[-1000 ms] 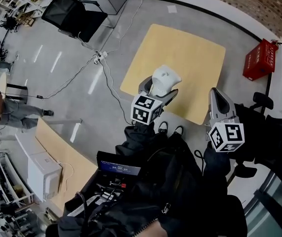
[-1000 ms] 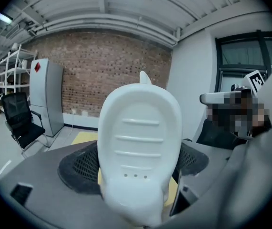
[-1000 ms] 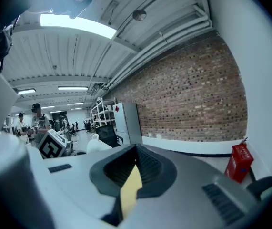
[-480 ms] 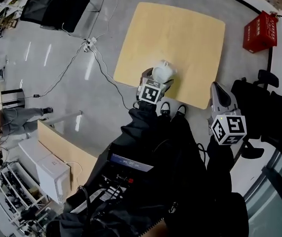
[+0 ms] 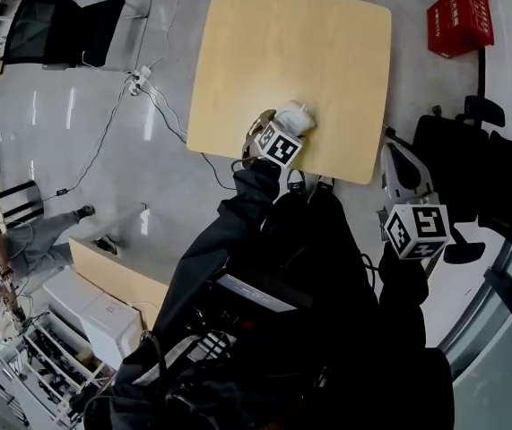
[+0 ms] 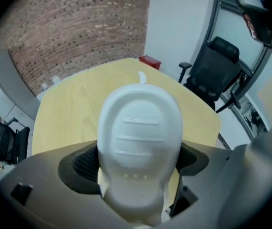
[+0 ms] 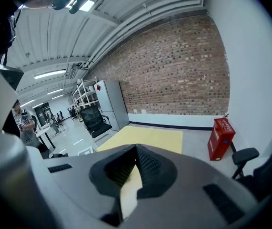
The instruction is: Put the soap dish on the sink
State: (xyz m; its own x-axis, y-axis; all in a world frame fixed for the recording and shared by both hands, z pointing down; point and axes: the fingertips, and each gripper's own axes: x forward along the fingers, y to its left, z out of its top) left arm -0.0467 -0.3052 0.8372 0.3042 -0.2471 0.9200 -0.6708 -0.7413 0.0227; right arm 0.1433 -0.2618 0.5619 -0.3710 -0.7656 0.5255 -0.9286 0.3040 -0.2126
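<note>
The pick-up looks done to me and the placing is not, since no view shows a sink. My left gripper pinches the white soap dish by its narrow end, one jaw on each side, the broad end jutting forward past the jaws. The dish sits over the near edge of the yellow table — whether it touches the top I cannot tell. My right gripper is off the table's near right corner, jaws pressed together on nothing — idle.

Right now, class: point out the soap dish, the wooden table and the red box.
soap dish (image 6: pixel 139 128), left gripper view, its ribbed white face.
wooden table (image 5: pixel 309 52), head view, bare top.
red box (image 5: pixel 460 7), head view, its front face.
</note>
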